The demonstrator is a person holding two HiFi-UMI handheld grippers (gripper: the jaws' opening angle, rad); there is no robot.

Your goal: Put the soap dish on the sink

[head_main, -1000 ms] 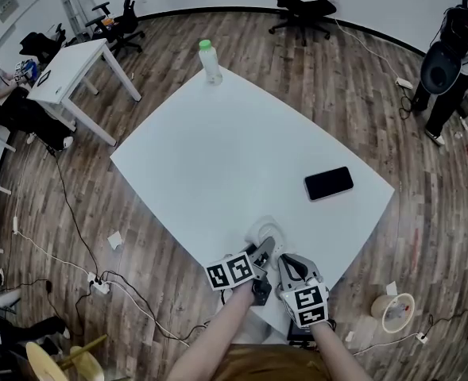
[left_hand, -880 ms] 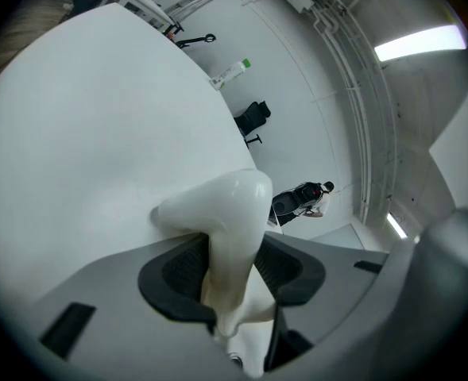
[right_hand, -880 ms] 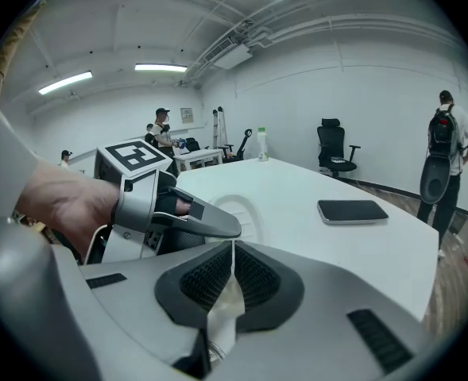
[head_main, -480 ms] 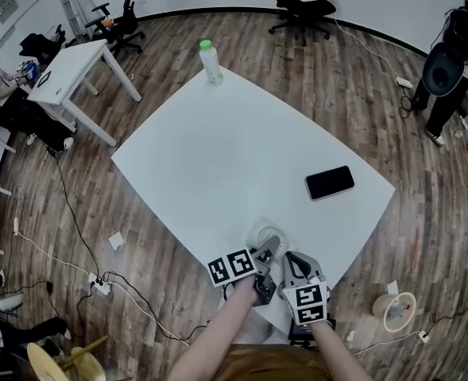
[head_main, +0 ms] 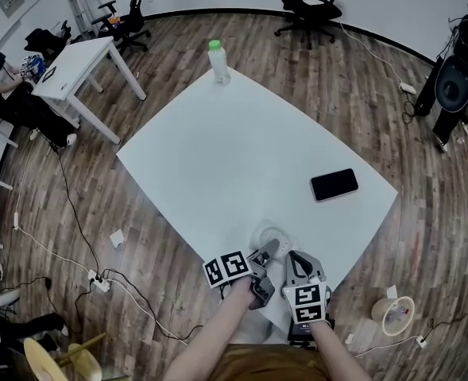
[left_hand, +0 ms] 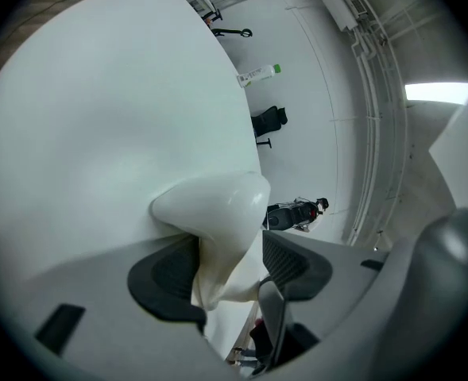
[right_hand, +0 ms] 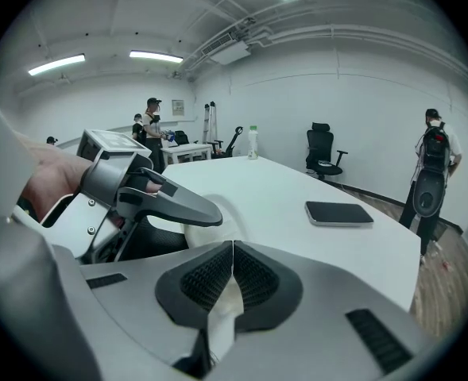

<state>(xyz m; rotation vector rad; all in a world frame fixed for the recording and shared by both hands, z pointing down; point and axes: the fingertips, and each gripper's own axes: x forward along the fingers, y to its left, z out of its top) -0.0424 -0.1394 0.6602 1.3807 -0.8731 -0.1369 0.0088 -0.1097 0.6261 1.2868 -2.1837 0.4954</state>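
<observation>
Near the edge of the table, soap dish between wide-open left gripper jaws, right gripper jaws together.

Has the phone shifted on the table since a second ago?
No. The phone lies just as close to the table's right corner, at the same angle; the bottle and table edges shifted alike in the head view, so only the camera moved.

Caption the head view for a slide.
Left gripper, jaws open, straddles the soap dish near the white table's front edge; right gripper shut alongside; phone and bottle beyond.
</observation>
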